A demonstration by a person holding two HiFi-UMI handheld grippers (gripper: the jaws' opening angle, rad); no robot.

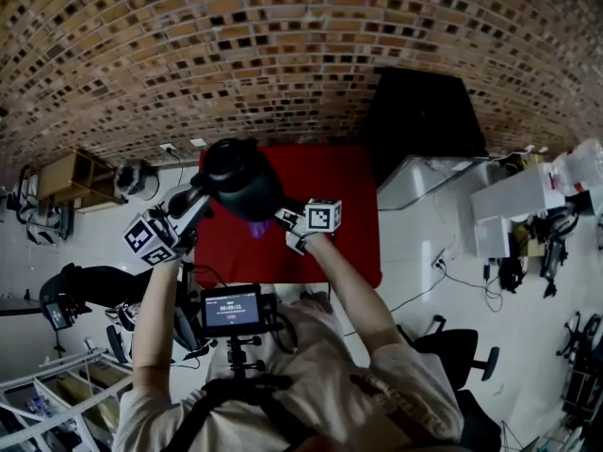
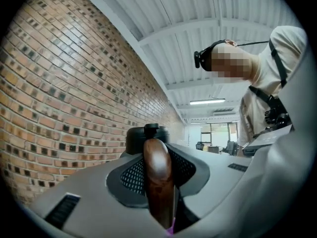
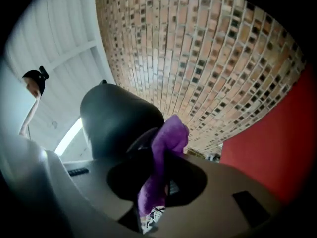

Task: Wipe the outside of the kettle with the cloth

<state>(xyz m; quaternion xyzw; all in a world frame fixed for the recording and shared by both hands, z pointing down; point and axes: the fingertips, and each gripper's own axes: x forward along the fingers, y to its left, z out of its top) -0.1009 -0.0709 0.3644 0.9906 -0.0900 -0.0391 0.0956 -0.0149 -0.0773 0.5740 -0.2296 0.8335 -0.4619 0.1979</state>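
**Kettle gripped by its handle, purple cloth at its side**

At the left of the head view, the left gripper reaches in toward the black kettle. Its own view shows the jaws set narrow and clamped on the kettle's brown wooden handle, with the dark body and lid knob just beyond. The kettle sits over the far left part of the red table; no view shows whether it rests on the surface or hangs above it.

Just below the kettle's near side is the purple cloth. In the right gripper view the cloth stands up from between the jaws, which are pressed together on its lower part. Its bunched upper end lies against the kettle's dark, rounded wall (contact looks likely, though the fold hides the exact spot).

The right gripper comes in from the right of the kettle, its marker cube facing the head camera.

Behind everything runs a brick wall. A black cabinet stands at the table's far right corner.
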